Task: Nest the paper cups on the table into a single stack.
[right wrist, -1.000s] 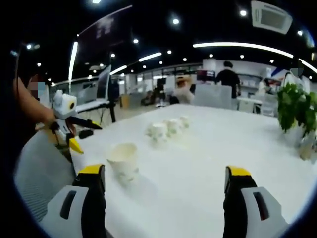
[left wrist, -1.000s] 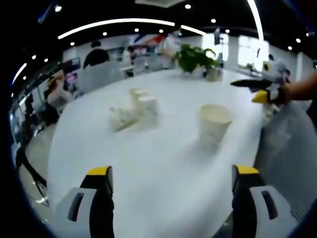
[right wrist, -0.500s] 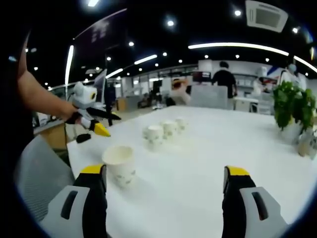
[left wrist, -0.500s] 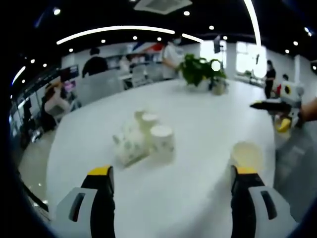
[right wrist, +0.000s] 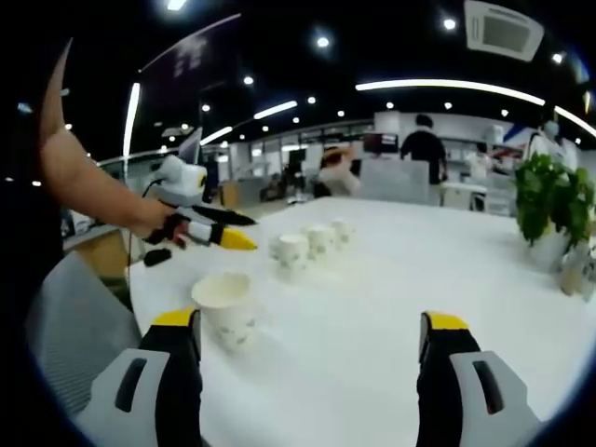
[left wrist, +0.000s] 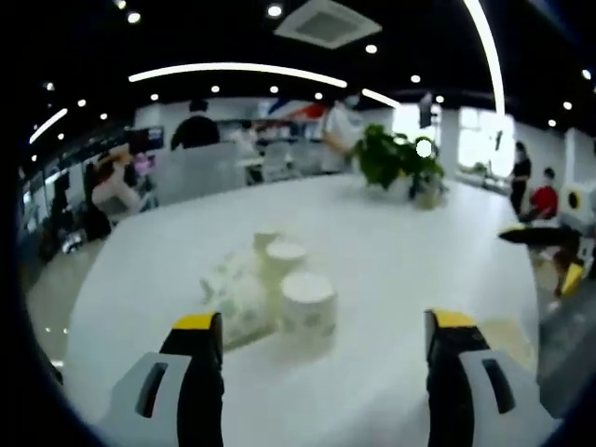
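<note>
Change since the earlier pictures: the left gripper (right wrist: 244, 242) has travelled from the table's near edge in toward the cluster of cups, and its own view has closed in on them; the right gripper (right wrist: 307, 358) has barely shifted. Item, left of the right gripper view: a person's bare forearm (right wrist: 98, 186) carrying the left gripper, whose yellow tip hangs just beside the nearest cup of the cluster; from here I cannot tell how its jaws stand, but in the left gripper view they rise wide apart with nothing between them. Item, lower left: one lone paper cup (right wrist: 224, 307), upright, mouth up, near the table edge and just beside the right gripper's left jaw; the right jaws are spread and empty. Item, centre: the cup cluster (right wrist: 312, 244), three upright cups in a short row. In the left gripper view the same cluster (left wrist: 279, 291) also shows a patterned cup (left wrist: 233, 296) lying tipped against the row. Item, right: a potted plant (right wrist: 551, 209) on the white table (right wrist: 428, 270), well apart from the cups. Progress, as I judge it: no stack visible, no cup held, every cup separate; all the nesting remains, starting with a first pick.
</note>
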Available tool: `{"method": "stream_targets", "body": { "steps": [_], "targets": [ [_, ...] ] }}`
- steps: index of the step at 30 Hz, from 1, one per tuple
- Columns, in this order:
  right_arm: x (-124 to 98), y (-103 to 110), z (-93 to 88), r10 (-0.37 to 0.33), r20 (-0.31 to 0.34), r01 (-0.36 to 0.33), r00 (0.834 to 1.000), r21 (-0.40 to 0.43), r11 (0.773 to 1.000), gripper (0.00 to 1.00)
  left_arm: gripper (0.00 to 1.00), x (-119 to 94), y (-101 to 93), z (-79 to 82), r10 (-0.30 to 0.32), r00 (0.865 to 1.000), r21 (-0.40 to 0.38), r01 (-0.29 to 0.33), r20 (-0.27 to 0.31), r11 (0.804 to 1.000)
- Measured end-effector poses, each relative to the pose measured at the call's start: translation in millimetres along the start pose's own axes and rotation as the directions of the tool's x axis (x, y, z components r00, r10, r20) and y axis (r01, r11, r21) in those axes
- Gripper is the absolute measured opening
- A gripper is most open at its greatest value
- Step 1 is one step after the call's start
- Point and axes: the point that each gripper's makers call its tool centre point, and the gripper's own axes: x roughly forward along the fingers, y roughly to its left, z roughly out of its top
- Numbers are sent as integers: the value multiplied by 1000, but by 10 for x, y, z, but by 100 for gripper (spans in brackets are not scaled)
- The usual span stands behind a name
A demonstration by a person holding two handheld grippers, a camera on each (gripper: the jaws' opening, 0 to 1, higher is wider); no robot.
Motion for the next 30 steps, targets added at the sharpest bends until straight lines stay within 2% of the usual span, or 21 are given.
{"method": "stream_targets", "body": {
  "steps": [7, 11, 13, 19, 24, 25, 26, 27, 30],
  "targets": [
    [7, -1, -20, -5, -11, 5, 1000, 1, 1000, 95, 80, 300, -22, 33, 11, 1000, 23, -12, 16, 1000],
    [14, 27, -36, 3, -20, -4, 1000, -7, 1000, 95, 79, 435, -62, -11, -2, 1000, 36, 2, 0, 999],
    [15, 34, -41, 4, -23, -5, 1000, -9, 1000, 95, 75, 482, -43, -31, -1, 1000, 35, 1, -2, 999],
    [13, 35, -56, 2, -30, -2, 1000, -11, 1000, 94, 62, 566, 60, -57, 30, 999, 39, -29, -21, 999],
    [12, 32, -65, 0, -33, 0, 999, -6, 1000, 94, 53, 618, 83, -78, 30, 999, 56, -28, -38, 998],
    [12, 32, -65, 0, -33, 0, 999, -5, 1000, 94, 50, 624, 90, -93, 35, 998, 68, -32, -47, 997],
    [12, 32, -67, 0, -34, 0, 999, -4, 1000, 93, 45, 624, 115, -148, 48, 996, 98, -40, -81, 994],
    [13, 33, -68, 0, -34, -1, 999, -5, 1000, 93, 38, 627, 126, -180, 55, 994, 104, -44, -99, 994],
    [14, 34, -66, 1, -33, -1, 999, -3, 1000, 93, 37, 622, 85, -149, 39, 996, 72, -33, -81, 997]
  ]
}}
